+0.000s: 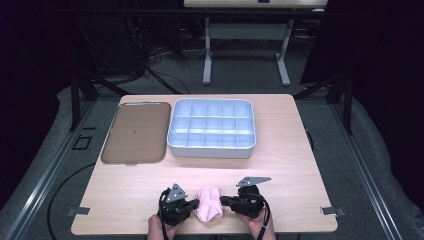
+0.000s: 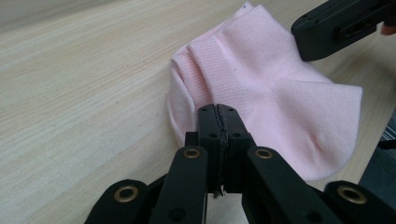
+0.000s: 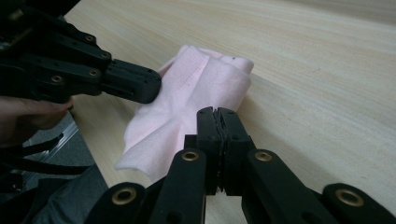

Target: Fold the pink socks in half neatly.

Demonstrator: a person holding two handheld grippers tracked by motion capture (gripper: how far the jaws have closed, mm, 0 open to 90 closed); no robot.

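A pink sock [image 1: 209,204] lies folded near the table's front edge, between my two grippers. My left gripper [image 1: 196,204] reaches in from the left, its jaws pressed together on the sock's [image 2: 280,93] near edge at the cuff side. My right gripper [image 1: 223,201] comes in from the right, its jaws also closed, with the tips on the sock's [image 3: 196,88] rim. In the left gripper view my own jaws [image 2: 217,112] meet tightly, and the right gripper [image 2: 308,39] rests on the sock's far side. The right gripper view has my jaws [image 3: 217,114] closed and the left gripper [image 3: 147,88] across the sock.
A pale grey box [image 1: 211,128] divided into several compartments stands at the back middle of the table. A flat brown tray [image 1: 136,132] lies to its left. The front edge of the table [image 1: 210,231] runs just below the hands. Cables trail on the floor.
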